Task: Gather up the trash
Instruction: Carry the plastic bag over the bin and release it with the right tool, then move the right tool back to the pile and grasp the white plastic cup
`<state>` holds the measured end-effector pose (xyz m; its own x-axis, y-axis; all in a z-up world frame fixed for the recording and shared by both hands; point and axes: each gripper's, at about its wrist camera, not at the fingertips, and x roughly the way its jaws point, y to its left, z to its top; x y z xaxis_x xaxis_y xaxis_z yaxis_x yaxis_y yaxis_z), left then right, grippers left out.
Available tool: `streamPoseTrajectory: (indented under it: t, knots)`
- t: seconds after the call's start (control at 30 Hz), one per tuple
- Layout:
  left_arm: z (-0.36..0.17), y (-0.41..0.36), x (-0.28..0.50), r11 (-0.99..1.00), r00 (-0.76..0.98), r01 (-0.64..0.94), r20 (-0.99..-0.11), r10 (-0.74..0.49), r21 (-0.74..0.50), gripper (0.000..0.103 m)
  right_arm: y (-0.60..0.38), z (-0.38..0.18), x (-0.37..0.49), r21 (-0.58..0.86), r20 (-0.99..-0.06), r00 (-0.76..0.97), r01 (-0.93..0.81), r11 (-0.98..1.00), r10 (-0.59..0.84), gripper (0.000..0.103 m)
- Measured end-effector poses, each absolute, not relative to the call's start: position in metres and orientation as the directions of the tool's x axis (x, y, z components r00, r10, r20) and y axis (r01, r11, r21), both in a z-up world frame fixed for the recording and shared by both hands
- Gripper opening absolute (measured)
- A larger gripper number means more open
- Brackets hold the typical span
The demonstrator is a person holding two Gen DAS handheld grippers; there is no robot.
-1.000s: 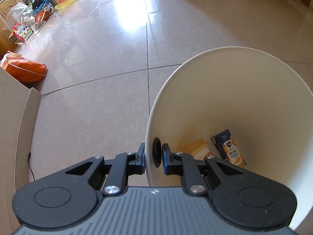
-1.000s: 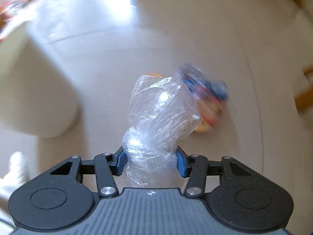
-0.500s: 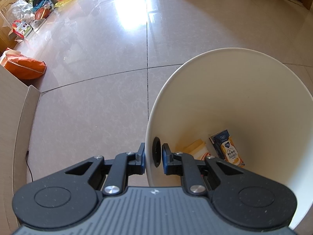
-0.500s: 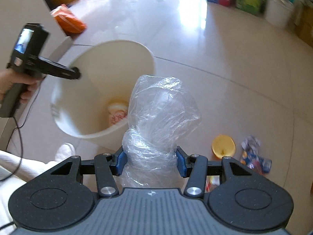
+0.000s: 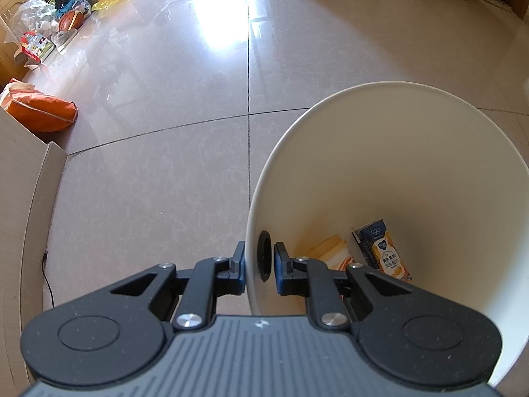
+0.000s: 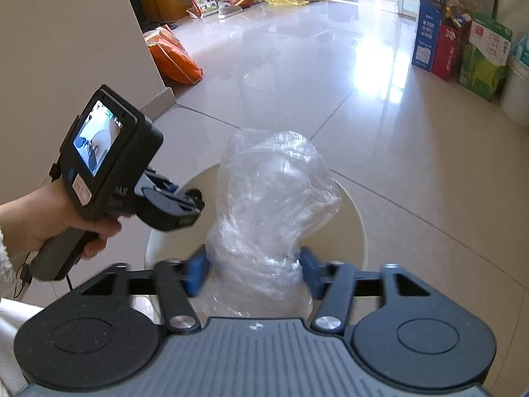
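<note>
Glossy beige tiled floor (image 5: 158,178) with dark grout lines, sun glare bouncing off the far side, an orange bag (image 5: 43,112) down by the left wall, a basketball (image 5: 70,20) among clutter in the far-left corner, cartons (image 6: 459,49) lining the far-right edge.

The left gripper (image 5: 259,266) is clamped on the near rim of the white bin (image 5: 413,172), one finger outside the wall and one inside. From the right wrist view, a bare hand (image 6: 49,221) grips its pistol handle, a pale sleeve at the wrist. The right gripper (image 6: 253,271) pinches a crumpled clear plastic bag (image 6: 271,211) between its blue pads (image 6: 196,273), held above the bin's mouth.
</note>
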<state>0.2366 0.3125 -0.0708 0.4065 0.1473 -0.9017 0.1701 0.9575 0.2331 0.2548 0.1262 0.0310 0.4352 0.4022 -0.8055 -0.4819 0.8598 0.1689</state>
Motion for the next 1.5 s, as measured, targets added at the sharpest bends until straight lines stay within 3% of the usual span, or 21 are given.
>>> streamPoseTrajectory:
  t: [0.03,0.07,0.6,0.87,1.13,1.5]
  knots:
    - [-0.071,0.313,0.237,0.958,0.406,0.168,-0.902,0.146,0.230,0.014,0.128,0.032,0.255,0.161,-0.803,0.445,-0.481,0.862,0.397,0.098]
    - [-0.070,0.314,0.237,0.959,0.405,0.168,-0.903,0.143,0.227,0.014,0.128,0.033,0.253,0.161,-0.787,0.460,-0.489,0.857,0.411,0.103]
    - [-0.072,0.315,0.238,0.959,0.407,0.166,-0.902,0.144,0.228,0.014,0.094,0.032,0.236,0.053,-0.781,0.527,-0.479,0.876,0.335,0.103]
    - [-0.072,0.314,0.237,0.957,0.410,0.169,-0.900,0.148,0.234,0.014,0.047,0.012,0.224,0.064,-0.808,0.529,-0.362,0.930,0.261,0.103]
    - [-0.072,0.312,0.236,0.955,0.412,0.172,-0.898,0.153,0.242,0.014,-0.011,-0.046,0.203,0.100,-0.832,0.519,-0.206,0.973,0.195,0.103]
    - [-0.070,0.314,0.237,0.961,0.410,0.156,-0.900,0.147,0.228,0.014,-0.086,-0.166,0.183,0.205,-0.919,0.363,0.114,0.972,0.151,0.103]
